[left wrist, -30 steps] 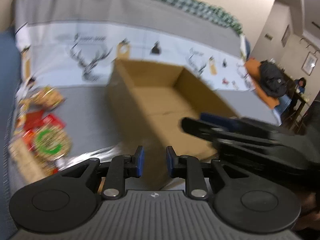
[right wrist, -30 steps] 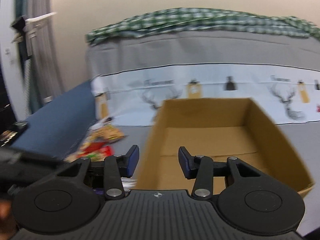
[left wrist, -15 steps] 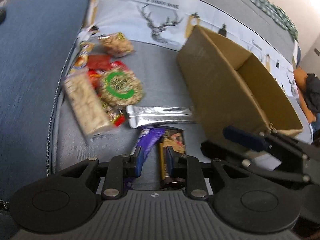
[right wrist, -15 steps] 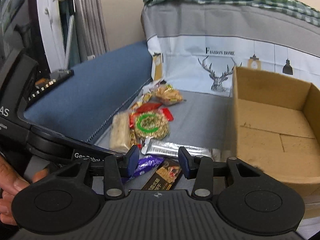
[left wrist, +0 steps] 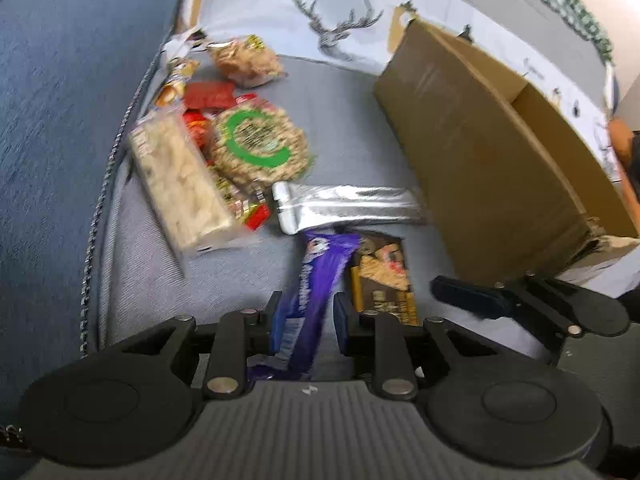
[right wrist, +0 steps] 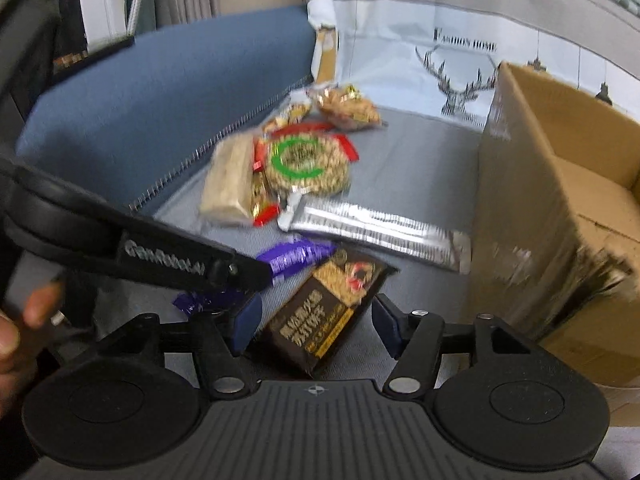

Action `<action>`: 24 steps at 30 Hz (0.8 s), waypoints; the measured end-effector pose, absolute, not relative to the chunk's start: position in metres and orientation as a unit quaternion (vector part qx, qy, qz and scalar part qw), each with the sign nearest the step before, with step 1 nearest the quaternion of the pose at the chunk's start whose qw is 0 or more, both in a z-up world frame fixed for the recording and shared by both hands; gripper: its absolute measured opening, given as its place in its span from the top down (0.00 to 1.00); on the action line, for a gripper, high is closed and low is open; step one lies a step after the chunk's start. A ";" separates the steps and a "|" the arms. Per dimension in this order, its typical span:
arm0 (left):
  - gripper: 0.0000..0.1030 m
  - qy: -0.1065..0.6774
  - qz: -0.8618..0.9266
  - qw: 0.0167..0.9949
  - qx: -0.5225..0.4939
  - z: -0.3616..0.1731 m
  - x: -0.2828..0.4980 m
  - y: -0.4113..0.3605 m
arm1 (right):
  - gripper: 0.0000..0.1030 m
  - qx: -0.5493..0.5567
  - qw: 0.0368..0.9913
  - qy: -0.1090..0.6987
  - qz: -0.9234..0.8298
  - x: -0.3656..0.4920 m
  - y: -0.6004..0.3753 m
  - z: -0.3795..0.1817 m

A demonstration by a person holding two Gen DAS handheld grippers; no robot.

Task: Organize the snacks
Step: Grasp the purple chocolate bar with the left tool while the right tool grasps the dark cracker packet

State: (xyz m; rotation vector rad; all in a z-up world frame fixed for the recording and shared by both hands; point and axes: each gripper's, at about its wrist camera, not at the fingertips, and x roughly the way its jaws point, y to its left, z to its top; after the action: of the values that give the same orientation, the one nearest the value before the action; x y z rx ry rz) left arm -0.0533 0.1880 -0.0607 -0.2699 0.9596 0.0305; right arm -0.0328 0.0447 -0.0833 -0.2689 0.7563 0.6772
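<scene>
Several snack packs lie on a grey sofa cover. My left gripper [left wrist: 308, 320] hangs low over a purple bar [left wrist: 316, 276], which lies between its narrowly spread fingers; the pads do not seem to press it. My right gripper [right wrist: 316, 320] is over a dark brown snack pack [right wrist: 332, 304] beside the purple bar [right wrist: 296, 258]. Its jaws are opening, with the pack between them and untouched. A silver bar [left wrist: 344, 204] lies just beyond. An open cardboard box [left wrist: 480, 160] stands to the right.
Farther back lie a round cracker pack with a green ring [left wrist: 256, 144], a long pale cracker pack [left wrist: 180, 176], red packets [left wrist: 208, 94] and a peanut bag [left wrist: 246, 60]. A blue sofa arm [left wrist: 60, 100] rises on the left. A person's hand [right wrist: 16, 332] holds the left gripper.
Both grippers swung left from the box and came down over the snack pile. The right jaws have widened around the brown pack. The left jaws look the same.
</scene>
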 end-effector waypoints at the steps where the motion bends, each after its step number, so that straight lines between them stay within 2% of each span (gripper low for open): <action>1: 0.74 0.463 0.017 0.877 -0.128 -0.062 -0.052 0.188 | 0.39 -0.132 0.865 0.363 0.320 -0.032 0.046 -0.086; 5: 0.85 0.460 0.019 0.878 -0.129 -0.062 -0.052 0.189 | 0.39 -0.132 0.864 0.371 0.314 -0.027 0.046 -0.091; 8: 0.87 0.456 0.016 0.878 -0.144 -0.060 -0.054 0.191 | 0.39 -0.133 0.863 0.371 0.315 -0.025 0.044 -0.093; 11: 0.87 0.454 0.012 0.873 -0.178 -0.058 -0.058 0.195 | 0.45 -0.130 0.861 0.372 0.320 -0.025 0.043 -0.092; 13: 0.87 0.455 0.010 0.867 -0.202 -0.059 -0.061 0.197 | 0.61 -0.127 0.858 0.373 0.328 -0.026 0.042 -0.092; 14: 0.87 0.455 0.012 0.865 -0.212 -0.059 -0.062 0.198 | 0.63 -0.128 0.858 0.373 0.330 -0.027 0.043 -0.090; 16: 0.87 0.454 0.018 0.863 -0.221 -0.059 -0.065 0.198 | 0.84 -0.137 0.860 0.366 0.327 -0.030 0.042 -0.088; 18: 0.87 0.454 0.024 0.861 -0.227 -0.059 -0.066 0.199 | 0.93 -0.129 0.858 0.370 0.332 -0.030 0.038 -0.085; 23: 0.86 0.456 0.043 0.857 -0.237 -0.061 -0.068 0.202 | 0.92 -0.129 0.851 0.377 0.342 -0.035 0.035 -0.080; 24: 0.86 0.455 0.046 0.857 -0.237 -0.061 -0.068 0.203 | 0.86 -0.129 0.852 0.376 0.341 -0.035 0.035 -0.081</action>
State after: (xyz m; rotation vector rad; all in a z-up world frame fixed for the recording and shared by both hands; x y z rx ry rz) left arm -0.0676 0.2029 -0.0608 -0.4969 0.9551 0.0970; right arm -0.0349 0.0353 -0.0806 -0.2709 0.7914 0.7169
